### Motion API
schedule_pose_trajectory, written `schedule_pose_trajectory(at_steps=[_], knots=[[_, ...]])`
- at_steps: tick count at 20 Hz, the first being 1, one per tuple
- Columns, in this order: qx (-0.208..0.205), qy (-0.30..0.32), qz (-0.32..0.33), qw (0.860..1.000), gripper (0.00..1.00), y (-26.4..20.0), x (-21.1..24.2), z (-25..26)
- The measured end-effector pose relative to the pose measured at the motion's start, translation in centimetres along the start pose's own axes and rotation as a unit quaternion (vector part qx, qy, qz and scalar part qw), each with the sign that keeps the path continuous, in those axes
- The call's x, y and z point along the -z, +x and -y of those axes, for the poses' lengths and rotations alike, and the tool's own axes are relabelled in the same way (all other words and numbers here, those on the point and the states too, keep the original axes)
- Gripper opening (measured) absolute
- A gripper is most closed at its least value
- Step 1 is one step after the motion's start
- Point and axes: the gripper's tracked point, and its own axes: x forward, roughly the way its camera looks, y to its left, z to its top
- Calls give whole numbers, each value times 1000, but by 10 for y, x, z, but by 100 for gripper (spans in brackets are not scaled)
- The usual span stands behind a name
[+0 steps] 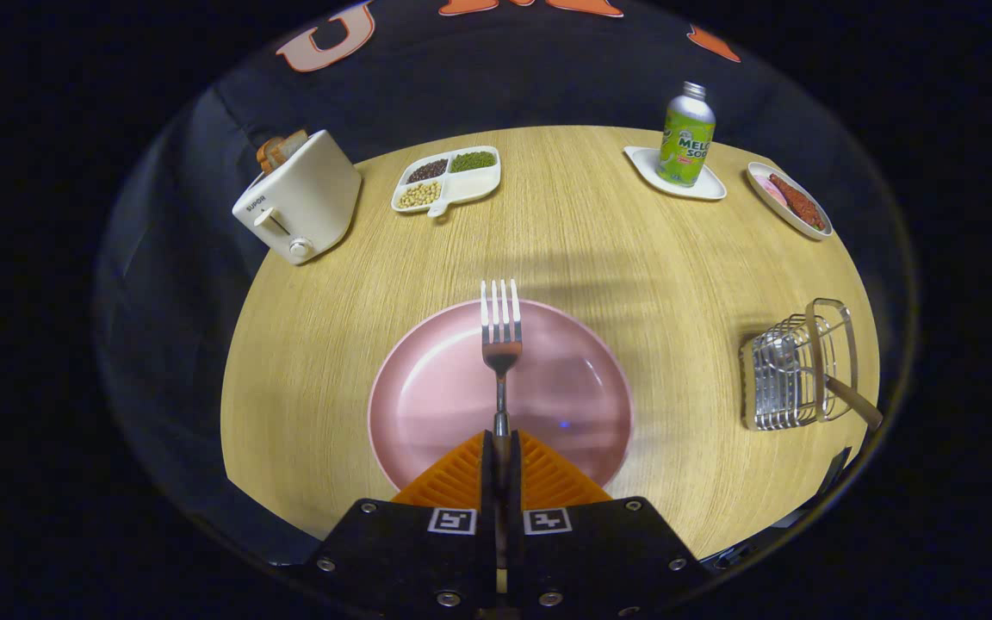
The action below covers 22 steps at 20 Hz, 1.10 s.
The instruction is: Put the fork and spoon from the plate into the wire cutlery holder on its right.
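Gripper (500, 448) closed on fork (501, 340) handle, above plate (427, 405).

Both fingers clamp the handle; the tines point forward over the plate's far rim. The wire cutlery holder (793, 370) stands right of the plate, a handled utensil (849, 398) resting in it. Beyond: toaster (298, 198), divided tray (447, 179), bottle (686, 135) on a saucer (647, 164).

Layout of the round wooden table (565, 232)

The round pink plate (436, 405) is placed just ahead of the gripper (501, 448), whose fingers are closed on the handle of the metal fork (501, 331); the fork is held over the plate. The wire cutlery holder (793, 370) is located to the right of the plate, with a wooden-handled utensil (849, 396) in it. Beyond the plate are arranged, left to right, the cream toaster (298, 198), the divided white dish of beans (447, 178), the green drink bottle (686, 138) on a white square saucer (647, 164), and the small oval dish of food (789, 200).
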Motion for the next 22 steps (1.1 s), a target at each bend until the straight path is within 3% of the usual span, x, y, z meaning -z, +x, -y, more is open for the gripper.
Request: schedule_pose_trajectory(at_steps=[11,17,22], knots=[[63,50,30,996,5,-72,-11,123],[100,56,9,993,6,-87,3,186],[103,56,-19,993,6,-81,14,208]])
